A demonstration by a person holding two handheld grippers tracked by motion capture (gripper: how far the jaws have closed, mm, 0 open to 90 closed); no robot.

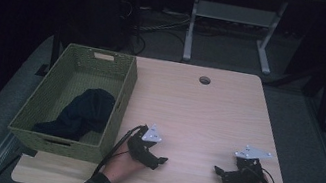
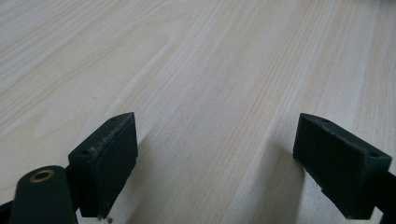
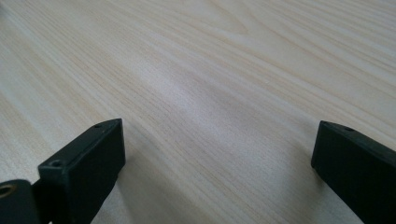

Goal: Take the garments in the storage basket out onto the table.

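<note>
The left hand-held gripper [image 1: 160, 160] and the right hand-held gripper [image 1: 218, 171] rest low on the near part of the desk [image 1: 207, 114], well apart, tips turned toward each other; each has its jaws spread wide over bare wood, holding nothing; farther left, at the desk's edge, a green basket [image 1: 125, 90] holds a dark cloth [image 1: 83, 113].
</note>
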